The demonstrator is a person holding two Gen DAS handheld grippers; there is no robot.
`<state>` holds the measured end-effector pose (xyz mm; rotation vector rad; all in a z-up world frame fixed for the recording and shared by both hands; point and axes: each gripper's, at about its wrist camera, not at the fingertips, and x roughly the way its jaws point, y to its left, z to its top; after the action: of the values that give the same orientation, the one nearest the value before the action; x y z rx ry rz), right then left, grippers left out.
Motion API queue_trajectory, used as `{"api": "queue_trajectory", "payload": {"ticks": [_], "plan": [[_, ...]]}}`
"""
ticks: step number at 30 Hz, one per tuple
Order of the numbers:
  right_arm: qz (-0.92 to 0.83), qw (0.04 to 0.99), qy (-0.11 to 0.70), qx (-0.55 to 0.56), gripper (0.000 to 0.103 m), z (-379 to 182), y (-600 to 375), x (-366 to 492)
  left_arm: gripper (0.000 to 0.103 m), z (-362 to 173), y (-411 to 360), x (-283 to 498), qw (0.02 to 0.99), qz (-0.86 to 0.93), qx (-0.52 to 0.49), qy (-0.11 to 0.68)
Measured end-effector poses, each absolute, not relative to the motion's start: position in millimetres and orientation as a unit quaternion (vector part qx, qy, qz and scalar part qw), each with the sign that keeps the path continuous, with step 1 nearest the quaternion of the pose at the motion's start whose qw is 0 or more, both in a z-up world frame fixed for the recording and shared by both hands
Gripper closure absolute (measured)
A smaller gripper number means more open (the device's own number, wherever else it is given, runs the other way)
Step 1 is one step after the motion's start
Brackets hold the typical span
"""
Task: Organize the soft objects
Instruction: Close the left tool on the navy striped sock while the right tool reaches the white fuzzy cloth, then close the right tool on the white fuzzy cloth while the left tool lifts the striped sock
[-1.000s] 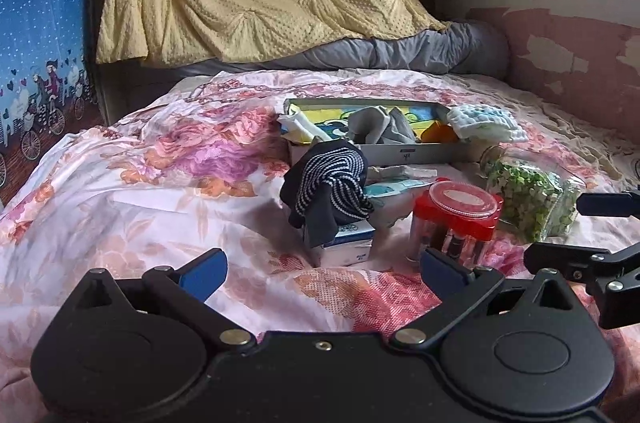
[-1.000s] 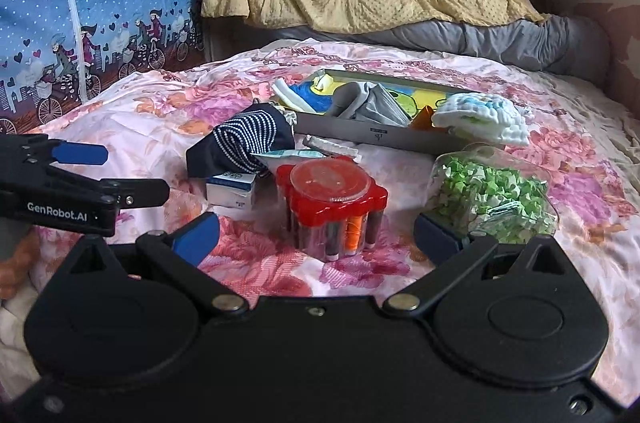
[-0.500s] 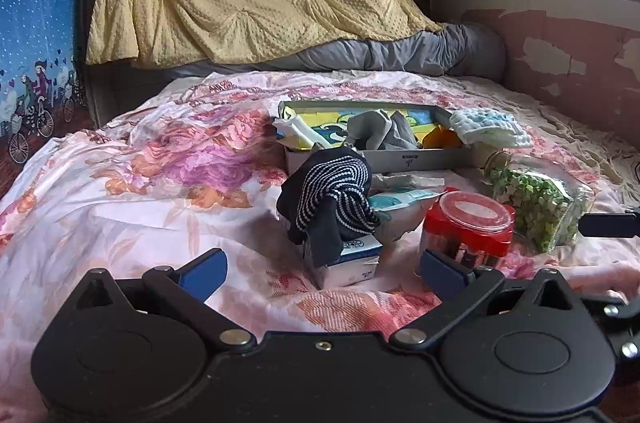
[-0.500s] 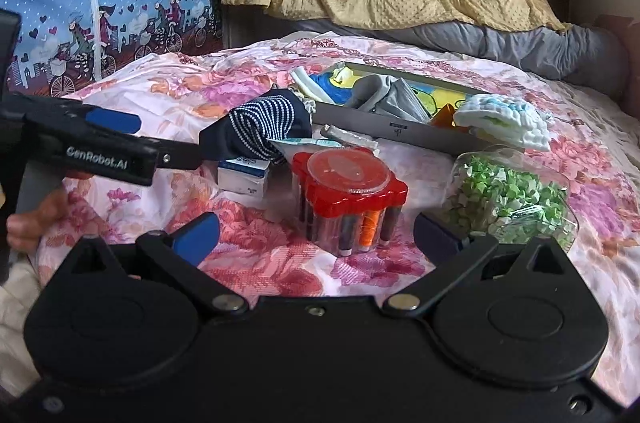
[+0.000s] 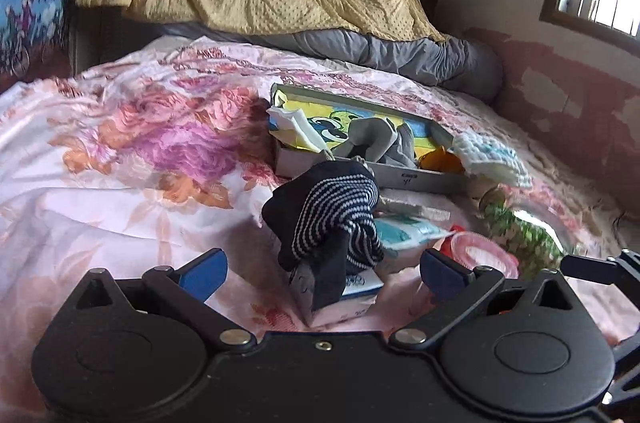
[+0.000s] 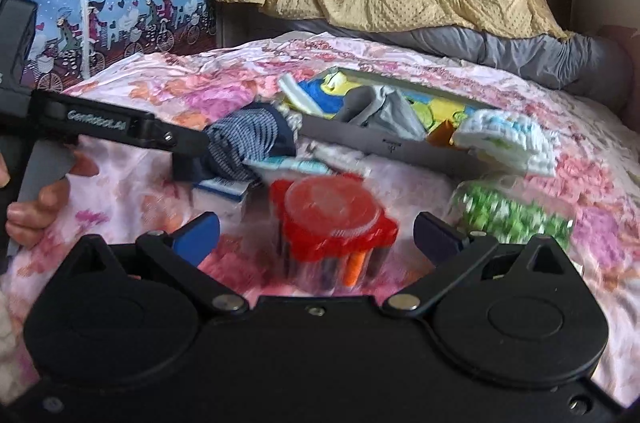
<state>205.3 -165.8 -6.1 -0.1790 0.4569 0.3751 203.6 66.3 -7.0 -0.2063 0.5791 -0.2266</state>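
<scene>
Left gripper (image 5: pixel 322 265), jaws apart, faces the striped sock (image 5: pixel 336 219) at twelve o'clock, likely to grasp it. Right gripper (image 6: pixel 316 231) jaws apart too, empty.

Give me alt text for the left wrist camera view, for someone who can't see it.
An open left gripper points at a dark striped sock draped over a small box on a floral bedspread. Behind the sock, a shallow tray holds a grey cloth; a red-lidded jar sits to the right.
</scene>
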Motion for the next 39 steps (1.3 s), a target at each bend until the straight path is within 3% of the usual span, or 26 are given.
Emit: {"api": "queue_trajectory", "payload": {"ticks": [8, 14, 23, 30, 32, 34, 39], "plan": [[0.193, 0.946, 0.25, -0.068, 0.0, 17, -164, 270, 0.001, -6, 73, 222, 0.944, -0.113, -0.128, 0.281], [0.201, 0.924, 0.325, 0.01, 0.0, 31, -167, 342, 0.01, -6, 76, 227, 0.941, -0.125, -0.138, 0.283], [0.198, 0.897, 0.396, 0.001, 0.001, 26, -145, 397, 0.036, -4, 71, 229, 0.938, -0.151, -0.132, 0.283], [0.196, 0.882, 0.429, -0.002, 0.001, 10, -122, 412, 0.068, -7, 69, 232, 0.933, -0.158, -0.138, 0.292], [0.195, 0.88, 0.433, -0.004, 0.004, 5, -117, 413, 0.075, -7, 71, 233, 0.932, -0.158, -0.144, 0.293], [0.195, 0.877, 0.438, -0.004, 0.008, 2, -115, 416, 0.091, -7, 73, 234, 0.931, -0.158, -0.147, 0.295], [0.194, 0.873, 0.447, -0.004, 0.022, -5, -110, 418, 0.101, -3, 75, 232, 0.932, -0.15, -0.151, 0.292]]}}
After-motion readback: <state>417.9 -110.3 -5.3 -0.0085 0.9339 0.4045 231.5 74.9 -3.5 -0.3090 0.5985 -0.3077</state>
